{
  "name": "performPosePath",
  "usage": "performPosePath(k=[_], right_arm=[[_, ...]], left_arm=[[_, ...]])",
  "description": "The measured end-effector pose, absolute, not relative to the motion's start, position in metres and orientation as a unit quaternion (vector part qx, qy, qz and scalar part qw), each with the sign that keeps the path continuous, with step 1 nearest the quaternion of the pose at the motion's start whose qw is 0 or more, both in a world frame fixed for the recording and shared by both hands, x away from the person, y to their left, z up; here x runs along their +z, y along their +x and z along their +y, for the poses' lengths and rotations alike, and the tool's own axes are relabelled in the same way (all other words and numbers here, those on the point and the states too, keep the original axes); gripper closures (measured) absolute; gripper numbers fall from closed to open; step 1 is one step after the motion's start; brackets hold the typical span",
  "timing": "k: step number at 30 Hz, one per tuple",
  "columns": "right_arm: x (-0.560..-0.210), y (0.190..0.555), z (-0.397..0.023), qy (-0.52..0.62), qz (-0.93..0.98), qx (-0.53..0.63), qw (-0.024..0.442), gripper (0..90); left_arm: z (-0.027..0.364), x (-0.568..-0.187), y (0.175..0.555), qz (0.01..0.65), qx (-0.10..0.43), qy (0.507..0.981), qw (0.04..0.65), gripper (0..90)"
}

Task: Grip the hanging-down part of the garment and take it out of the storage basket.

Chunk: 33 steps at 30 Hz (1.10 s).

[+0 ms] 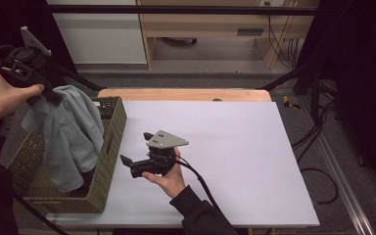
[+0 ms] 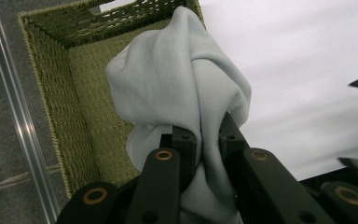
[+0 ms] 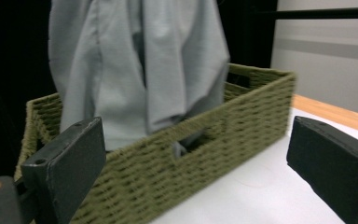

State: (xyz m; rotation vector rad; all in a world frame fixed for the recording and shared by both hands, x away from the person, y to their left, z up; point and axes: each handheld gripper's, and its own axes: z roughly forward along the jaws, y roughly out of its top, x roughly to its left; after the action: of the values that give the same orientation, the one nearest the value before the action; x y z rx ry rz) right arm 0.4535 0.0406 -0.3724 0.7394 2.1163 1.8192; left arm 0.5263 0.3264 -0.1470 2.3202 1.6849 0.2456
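No legible text, label, brand, number or sign is presented on any surface; a small front tag on the olive-green woven basket [image 1: 105,147] is too blurred to be read.

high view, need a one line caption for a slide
Left gripper lifts a pale grey cloth above the woven basket while the open right gripper waits over the white table.
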Motion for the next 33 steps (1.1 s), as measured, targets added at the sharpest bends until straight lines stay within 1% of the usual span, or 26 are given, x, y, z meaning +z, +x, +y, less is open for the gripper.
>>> performPosePath(k=[7,8,9,10,15,24,26,27,29,30,31,32,33], right_arm=[[-0.374,0.460,0.078,0.241,0.735,0.623,0.113,5.1],[-0.374,0.460,0.078,0.241,0.735,0.623,0.113,5.1],[-0.377,0.463,0.088,0.238,0.735,0.625,0.112,5.8],[-0.377,0.463,0.088,0.238,0.735,0.625,0.112,5.8],[-0.385,0.468,0.114,0.239,0.743,0.617,0.095,6.3],[-0.390,0.475,0.151,0.236,0.758,0.602,0.088,7.9],[-0.391,0.477,0.160,0.226,0.763,0.599,0.089,9.9],[-0.393,0.477,0.167,0.215,0.769,0.594,0.099,13.5],[-0.395,0.478,0.173,0.211,0.773,0.590,0.101,22.2],[-0.395,0.478,0.173,0.211,0.773,0.590,0.101,22.2],[-0.396,0.477,0.174,0.217,0.773,0.588,0.100,27.8],[-0.397,0.477,0.176,0.227,0.774,0.582,0.107,42.8],[-0.397,0.477,0.177,0.228,0.774,0.580,0.109,51.2]], left_arm=[[0.324,-0.147,0.527,0.578,0.085,0.801,0.128,80.9],[0.324,-0.147,0.527,0.578,0.085,0.801,0.128,80.9],[0.323,-0.146,0.527,0.577,0.086,0.802,0.128,80.9],[0.323,-0.146,0.526,0.576,0.086,0.803,0.128,80.9],[0.322,-0.146,0.526,0.575,0.087,0.803,0.127,80.9],[0.321,-0.146,0.525,0.572,0.087,0.806,0.129,80.9],[0.321,-0.146,0.525,0.573,0.089,0.804,0.131,80.9],[0.322,-0.146,0.525,0.570,0.087,0.807,0.130,80.8],[0.322,-0.146,0.525,0.570,0.087,0.807,0.131,80.8],[0.322,-0.147,0.524,0.570,0.087,0.807,0.131,80.8],[0.322,-0.147,0.524,0.570,0.087,0.806,0.131,80.9],[0.323,-0.147,0.524,0.569,0.088,0.807,0.131,80.9],[0.323,-0.147,0.524,0.569,0.089,0.807,0.131,80.9]])
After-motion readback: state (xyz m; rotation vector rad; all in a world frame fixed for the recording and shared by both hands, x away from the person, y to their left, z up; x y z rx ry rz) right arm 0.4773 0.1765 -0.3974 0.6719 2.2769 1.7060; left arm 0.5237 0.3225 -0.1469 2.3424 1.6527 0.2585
